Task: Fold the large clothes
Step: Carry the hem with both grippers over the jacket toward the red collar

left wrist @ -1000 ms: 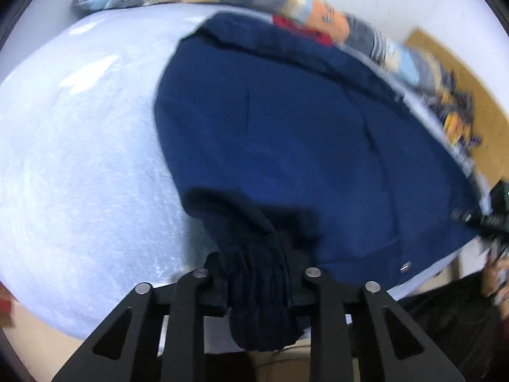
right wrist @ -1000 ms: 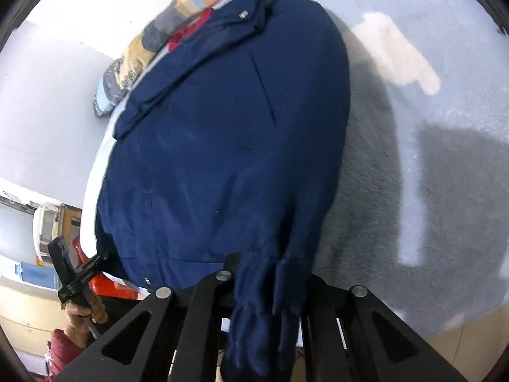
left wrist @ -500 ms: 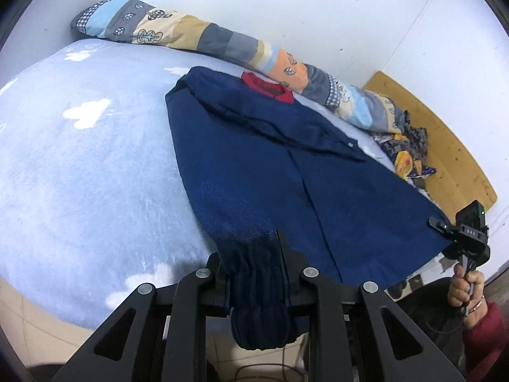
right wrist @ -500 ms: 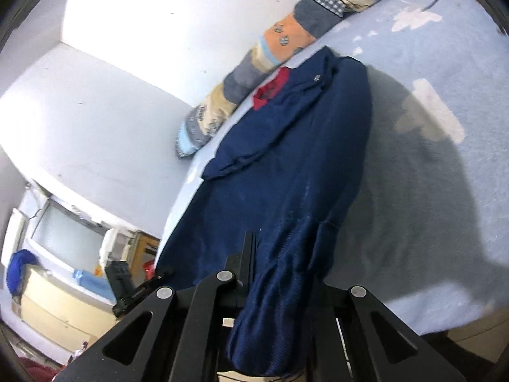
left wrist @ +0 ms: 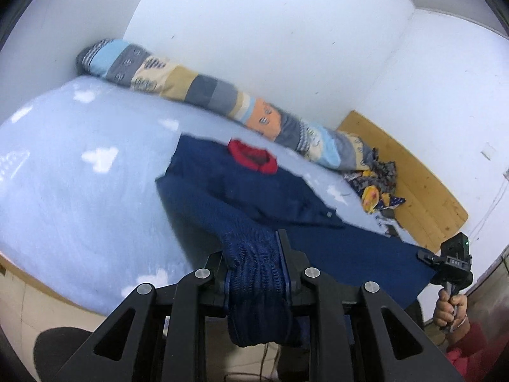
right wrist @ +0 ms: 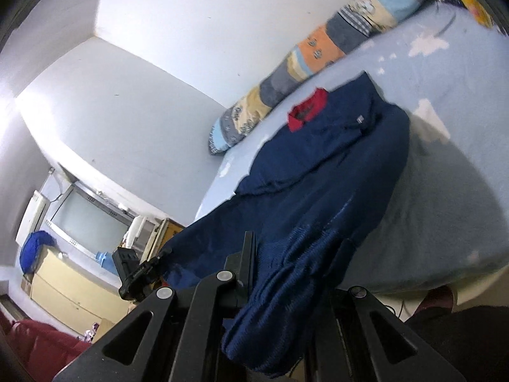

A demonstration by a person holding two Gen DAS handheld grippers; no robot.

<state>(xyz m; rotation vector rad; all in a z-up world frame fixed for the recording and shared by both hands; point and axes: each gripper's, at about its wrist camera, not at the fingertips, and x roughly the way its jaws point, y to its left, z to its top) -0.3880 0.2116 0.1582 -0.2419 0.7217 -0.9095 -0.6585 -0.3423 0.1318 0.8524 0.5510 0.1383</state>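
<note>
A large navy sweater (left wrist: 254, 197) with a red collar (left wrist: 253, 156) lies on the light blue bed (left wrist: 79, 184), sleeves folded across its chest. Its near hem is lifted off the bed at both corners. My left gripper (left wrist: 254, 254) is shut on one bunched hem corner, which hangs down between the fingers. In the right wrist view the same navy sweater (right wrist: 334, 172) stretches away from my right gripper (right wrist: 286, 261), shut on the other hem corner; the cloth drapes over its right finger and hides it. Each gripper appears in the other's view, held by a hand (left wrist: 451, 310).
A long patchwork bolster (left wrist: 206, 95) lies along the white wall at the bed's far side. Crumpled colourful cloth (left wrist: 375, 184) sits by the wooden headboard (left wrist: 413, 191). A TV (right wrist: 89, 222) and a pale cabinet (right wrist: 70, 289) stand beyond the bed. The person's red sleeve (left wrist: 470, 353) is at lower right.
Both grippers rose and tilted up, drawing the hem off the bed toward me. The views now take in the walls and room where the sweater filled them before. Both grips held.
</note>
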